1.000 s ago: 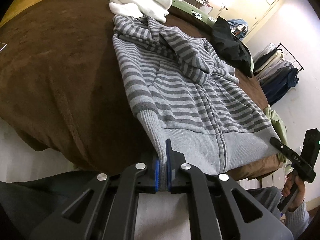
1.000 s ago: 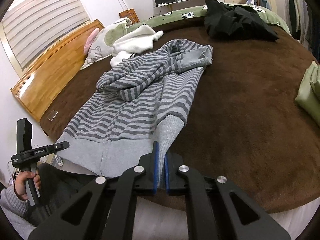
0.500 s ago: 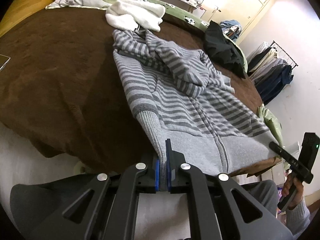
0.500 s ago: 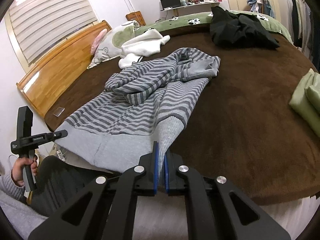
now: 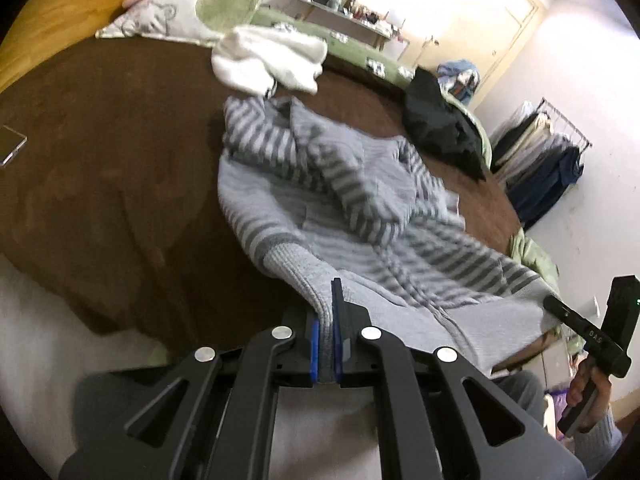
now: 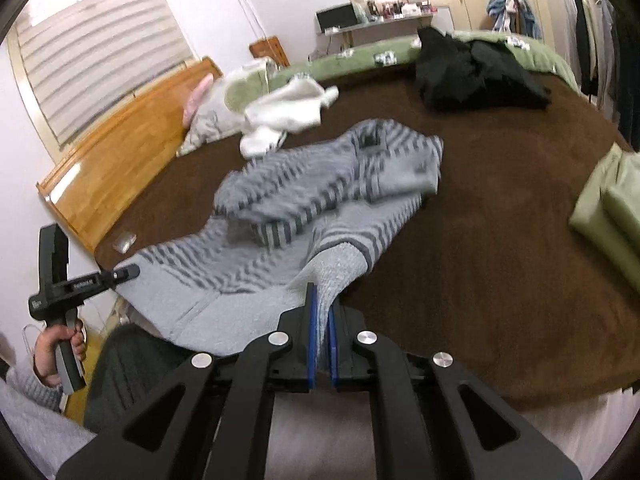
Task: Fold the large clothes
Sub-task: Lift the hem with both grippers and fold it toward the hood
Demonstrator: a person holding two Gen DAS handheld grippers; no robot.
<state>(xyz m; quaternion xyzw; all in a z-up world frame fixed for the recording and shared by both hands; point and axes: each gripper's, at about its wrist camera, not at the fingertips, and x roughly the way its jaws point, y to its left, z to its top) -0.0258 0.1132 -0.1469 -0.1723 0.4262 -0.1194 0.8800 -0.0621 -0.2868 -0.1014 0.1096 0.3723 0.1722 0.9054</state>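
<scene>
A grey striped zip hoodie (image 5: pixel 360 216) (image 6: pixel 320 200) lies on the brown bedspread (image 5: pixel 100 168), its plain ribbed hem toward me. My left gripper (image 5: pixel 327 320) is shut on the left corner of that hem, with grey ribbing pinched between the blue pads. My right gripper (image 6: pixel 322 320) is shut on the right corner of the hem in the same way. Both corners hang lifted off the bed while the hood and sleeves stay bunched further back. Each view shows the other gripper at its edge, held by a hand: right gripper (image 5: pixel 576 324), left gripper (image 6: pixel 120 274).
A white garment (image 5: pixel 268 60) and a pillow (image 5: pixel 180 8) lie beyond the hoodie, a black garment (image 6: pixel 476 68) at the far side, folded green fabric (image 6: pixel 608 208) at the right edge. A small clear object (image 5: pixel 10 146) rests on the left. A clothes rack (image 5: pixel 548 152) stands by the wall.
Both grippers have risen with the hem corners, pulling the hoodie's lower edge up and toward me off the bed. The fabric now blurs with motion. The jaws stayed shut.
</scene>
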